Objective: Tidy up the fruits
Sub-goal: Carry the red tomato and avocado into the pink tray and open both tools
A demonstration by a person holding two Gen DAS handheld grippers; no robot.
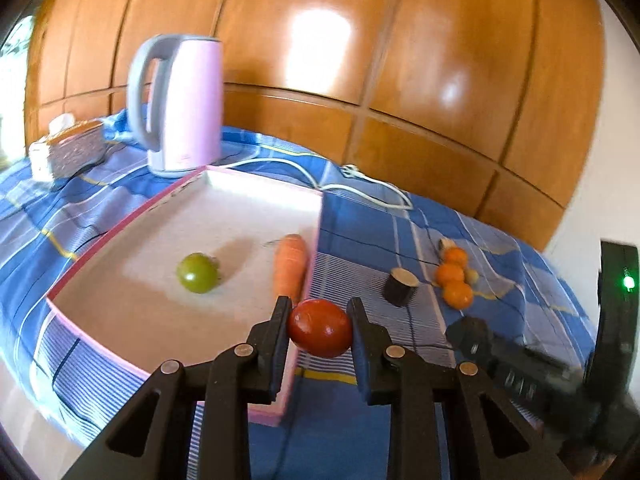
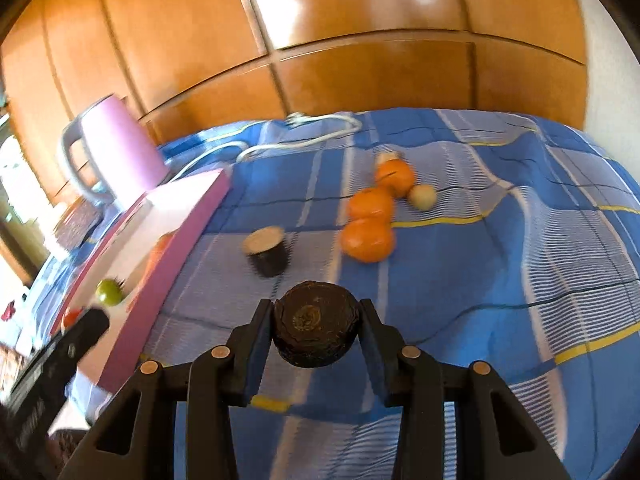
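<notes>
My left gripper [image 1: 320,316] is shut on a red tomato [image 1: 320,328] and holds it above the near right corner of the pink tray [image 1: 120,232]. A green tomato [image 1: 197,273] and a carrot [image 1: 290,268] lie in the tray. My right gripper [image 2: 316,320] is shut on a dark round fruit [image 2: 315,326] above the blue cloth. Three oranges [image 2: 370,204] and a small pale fruit [image 2: 423,197] lie on the cloth, with a dark cut cylinder [image 2: 267,250] beside them. The right gripper also shows in the left wrist view [image 1: 472,336].
A pink kettle [image 1: 180,104] stands behind the tray, its white cord [image 1: 360,184] trailing across the blue checked cloth [image 2: 500,260]. A tissue box [image 1: 68,148] sits at far left. Wooden cabinet doors [image 1: 400,60] rise behind the table.
</notes>
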